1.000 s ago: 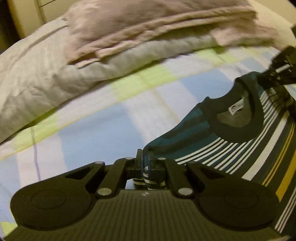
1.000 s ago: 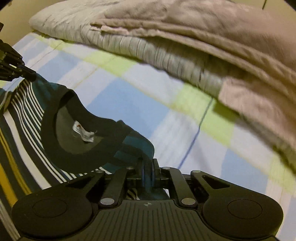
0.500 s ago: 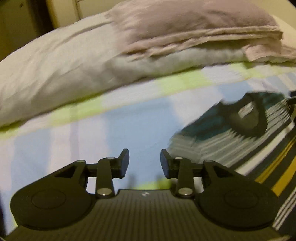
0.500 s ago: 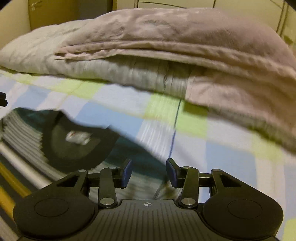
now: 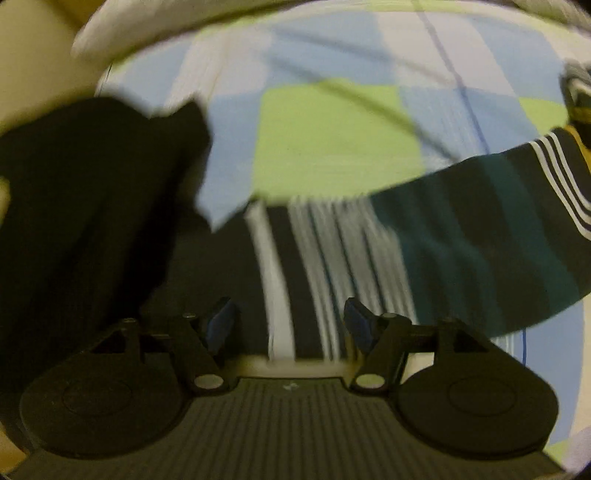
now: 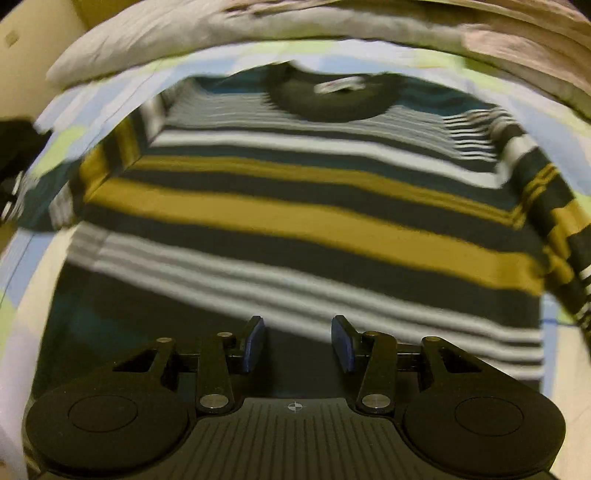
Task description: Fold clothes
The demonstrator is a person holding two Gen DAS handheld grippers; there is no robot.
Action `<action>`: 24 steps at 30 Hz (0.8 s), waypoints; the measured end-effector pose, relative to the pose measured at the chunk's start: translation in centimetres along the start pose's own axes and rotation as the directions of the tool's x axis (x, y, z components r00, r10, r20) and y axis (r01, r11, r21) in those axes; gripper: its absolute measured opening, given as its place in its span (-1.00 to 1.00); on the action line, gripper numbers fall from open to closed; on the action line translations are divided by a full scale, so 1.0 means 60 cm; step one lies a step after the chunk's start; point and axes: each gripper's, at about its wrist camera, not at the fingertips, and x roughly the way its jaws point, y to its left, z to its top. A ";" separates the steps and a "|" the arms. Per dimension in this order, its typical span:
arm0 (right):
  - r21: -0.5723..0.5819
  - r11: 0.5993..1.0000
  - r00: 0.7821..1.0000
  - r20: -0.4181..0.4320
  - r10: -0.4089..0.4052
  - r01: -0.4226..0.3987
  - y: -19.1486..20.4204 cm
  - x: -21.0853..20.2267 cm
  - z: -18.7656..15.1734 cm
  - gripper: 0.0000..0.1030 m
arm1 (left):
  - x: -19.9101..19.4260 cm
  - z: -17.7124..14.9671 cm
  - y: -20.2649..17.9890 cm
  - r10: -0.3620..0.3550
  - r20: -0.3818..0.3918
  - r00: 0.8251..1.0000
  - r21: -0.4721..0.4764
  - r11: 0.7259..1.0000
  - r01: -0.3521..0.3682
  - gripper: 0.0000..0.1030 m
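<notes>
Both grippers, left [image 5: 290, 326] and right [image 6: 298, 343], hover with jaws spread and empty over the striped shirt [image 6: 295, 206], which lies flat on the bed [image 5: 332, 140]. Risk: the sleeve [image 5: 480, 236] lies outstretched, and a shallow pinch on thin fabric could slip, skewing any fold.

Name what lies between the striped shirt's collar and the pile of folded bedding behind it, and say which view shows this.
Only a strip of bare checked bedsheet separates the collar from the bedding pile; the right wrist view shows it.

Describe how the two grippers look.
Both match. The left gripper and right gripper have black bodies with ribbed tops, round discs at each side, silver rivets on black linkage arms, and blue-padded fingers. A small crosshair mark sits on the body. No cables or sleeves show.
</notes>
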 end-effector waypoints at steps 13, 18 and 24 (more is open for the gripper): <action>-0.038 0.999 1.000 0.015 -0.019 0.020 0.210 0.009 0.011 -0.14 | -0.019 -0.045 0.081 -0.144 0.152 0.978 -0.109 0.981 0.162 -0.87; -0.057 0.998 0.999 0.032 0.000 0.002 0.284 -0.002 0.021 -0.14 | -0.043 -0.060 0.109 -0.166 0.213 0.963 -0.136 0.971 0.198 -0.38; -0.098 0.995 1.000 0.030 -0.010 0.013 0.332 -0.009 0.008 -0.14 | -0.042 -0.064 0.140 -0.211 0.265 0.941 -0.173 0.950 0.262 -0.20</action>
